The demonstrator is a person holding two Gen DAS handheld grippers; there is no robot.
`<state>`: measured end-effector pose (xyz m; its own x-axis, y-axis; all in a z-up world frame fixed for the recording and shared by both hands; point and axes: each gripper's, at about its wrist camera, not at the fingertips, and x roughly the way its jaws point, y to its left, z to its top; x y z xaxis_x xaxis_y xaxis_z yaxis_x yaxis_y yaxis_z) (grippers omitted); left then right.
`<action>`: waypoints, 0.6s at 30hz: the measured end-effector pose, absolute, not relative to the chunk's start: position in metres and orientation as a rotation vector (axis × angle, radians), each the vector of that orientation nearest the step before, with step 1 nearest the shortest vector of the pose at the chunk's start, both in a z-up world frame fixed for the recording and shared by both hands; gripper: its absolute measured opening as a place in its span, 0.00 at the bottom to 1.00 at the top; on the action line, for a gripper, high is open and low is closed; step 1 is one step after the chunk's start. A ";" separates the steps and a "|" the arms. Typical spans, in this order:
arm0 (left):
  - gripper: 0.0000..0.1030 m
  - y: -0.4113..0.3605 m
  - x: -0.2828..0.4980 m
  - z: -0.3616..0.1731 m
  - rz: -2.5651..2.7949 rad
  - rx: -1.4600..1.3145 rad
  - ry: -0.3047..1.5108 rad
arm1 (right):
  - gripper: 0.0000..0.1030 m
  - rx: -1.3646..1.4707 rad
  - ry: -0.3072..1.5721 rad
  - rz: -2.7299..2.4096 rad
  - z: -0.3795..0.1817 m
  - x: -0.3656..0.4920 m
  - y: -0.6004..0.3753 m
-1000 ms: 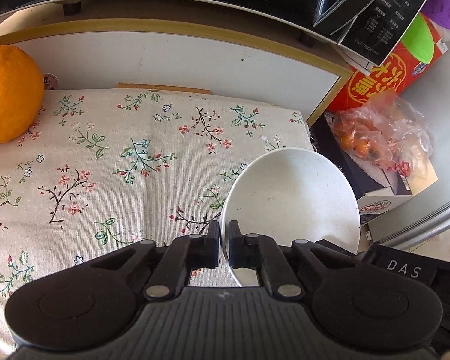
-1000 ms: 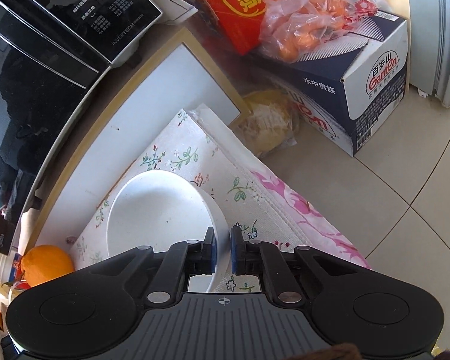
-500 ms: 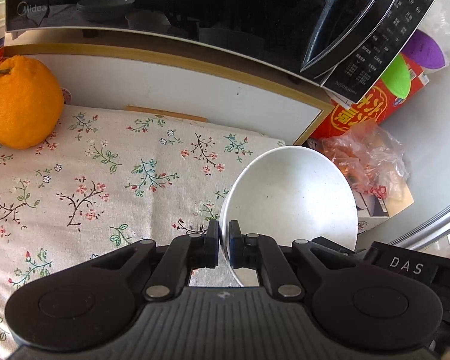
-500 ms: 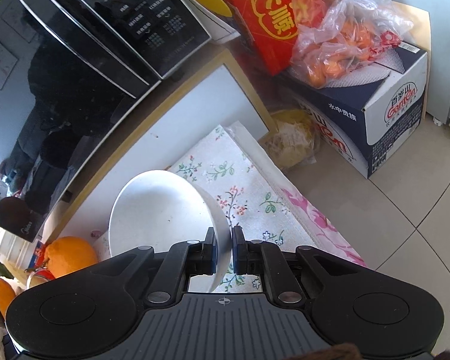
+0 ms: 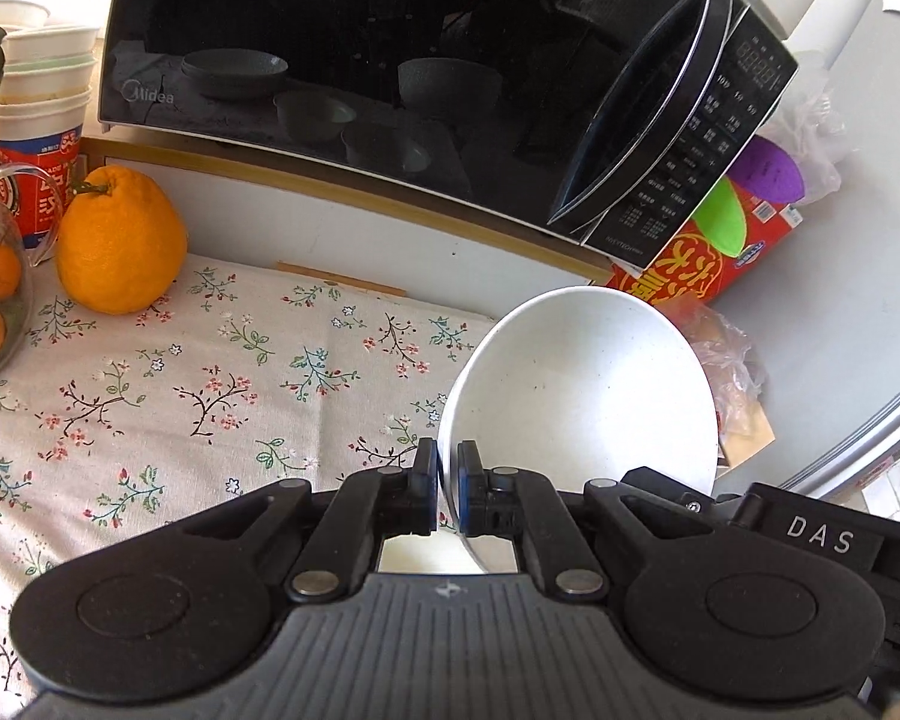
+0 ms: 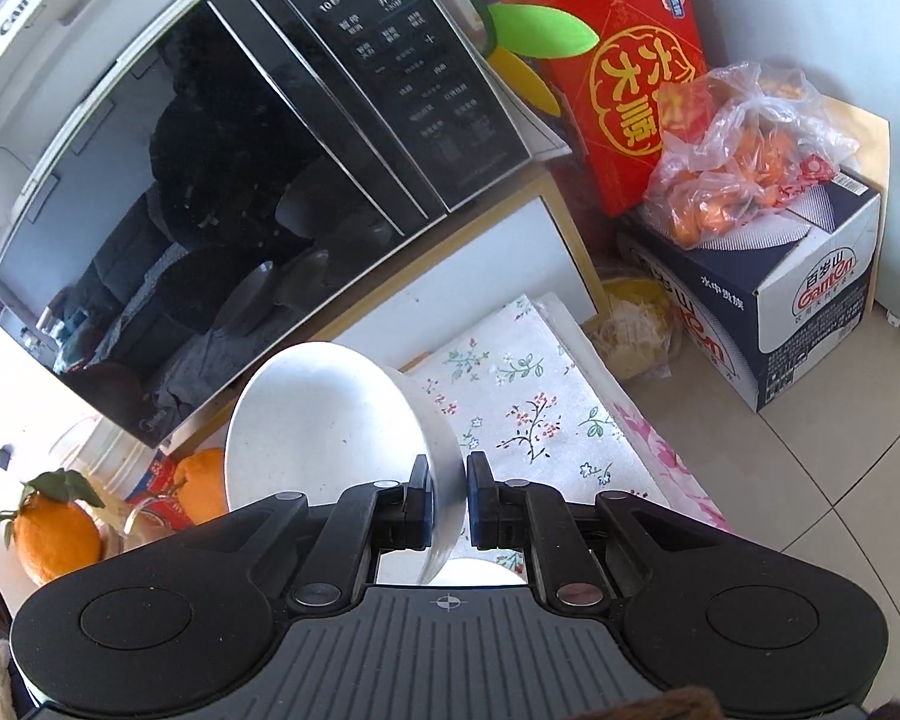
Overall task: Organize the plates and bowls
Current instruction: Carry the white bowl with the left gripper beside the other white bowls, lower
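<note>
In front of the microwave (image 5: 390, 72), each claw, left (image 5: 447, 489) and right (image 6: 448, 498), pinches a bowl (image 5: 582, 396) rim; likely stiff, glossy, breakable, so hold rims firmly.

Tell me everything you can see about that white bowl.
The bowl is plain white, smooth and glossy like ceramic or melamine, deep and round, and empty apart from tiny specks. It is held tilted in the air above the floral cloth, in front of the microwave. The left gripper pinches its rim on one side, the right gripper clamps the wall on the other.
</note>
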<state>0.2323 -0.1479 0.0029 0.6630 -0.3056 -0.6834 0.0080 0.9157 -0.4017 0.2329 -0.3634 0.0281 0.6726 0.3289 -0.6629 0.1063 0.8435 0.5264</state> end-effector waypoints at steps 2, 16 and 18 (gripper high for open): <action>0.05 -0.146 0.222 0.008 -0.186 -0.392 0.824 | 0.11 0.556 0.827 0.141 0.035 0.221 -0.364; 0.05 -0.134 0.167 0.023 -0.181 -0.399 0.812 | 0.12 0.531 0.833 0.193 0.055 0.164 -0.357; 0.05 -0.131 0.161 0.025 -0.181 -0.405 0.806 | 0.12 0.520 0.828 0.201 0.059 0.157 -0.354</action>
<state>0.1608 -0.1306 0.0255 0.6825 -0.3084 -0.6627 0.0047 0.9084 -0.4180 0.1574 -0.3541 0.0592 0.6662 0.3674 -0.6490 0.0282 0.8572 0.5142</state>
